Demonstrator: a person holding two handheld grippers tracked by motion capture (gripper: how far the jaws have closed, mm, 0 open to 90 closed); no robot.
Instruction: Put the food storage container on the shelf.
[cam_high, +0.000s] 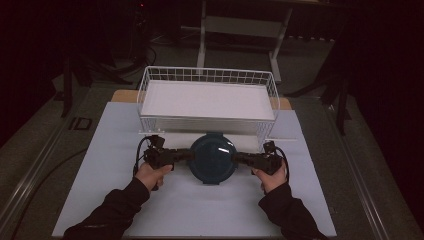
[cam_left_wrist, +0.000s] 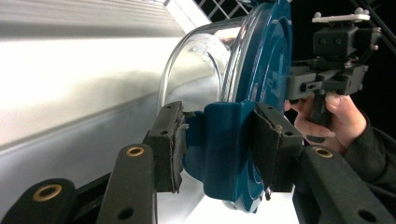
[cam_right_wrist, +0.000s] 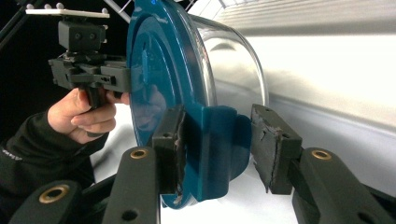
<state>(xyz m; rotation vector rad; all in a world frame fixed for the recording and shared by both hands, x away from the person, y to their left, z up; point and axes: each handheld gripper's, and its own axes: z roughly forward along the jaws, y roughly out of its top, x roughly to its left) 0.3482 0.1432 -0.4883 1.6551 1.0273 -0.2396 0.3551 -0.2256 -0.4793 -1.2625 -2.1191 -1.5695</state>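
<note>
A round clear container with a dark teal lid (cam_high: 212, 157) sits between my two grippers, just in front of the wire basket. My left gripper (cam_high: 190, 155) is shut on the lid's left side tab (cam_left_wrist: 224, 140), with a pad pressed on each face of it. From the opposite side, my right gripper (cam_high: 236, 157) is shut on the right side tab (cam_right_wrist: 219, 144). Seen from each gripper, the clear bowl (cam_left_wrist: 196, 70) bulges away from the lid (cam_right_wrist: 159, 70), and the other hand's gripper shows beyond it.
A white wire basket (cam_high: 207, 71) with a white floor stands just behind the container, very close to it. A pale mat (cam_high: 115, 190) covers the tabletop under my hands. Dark floor and a table frame lie beyond.
</note>
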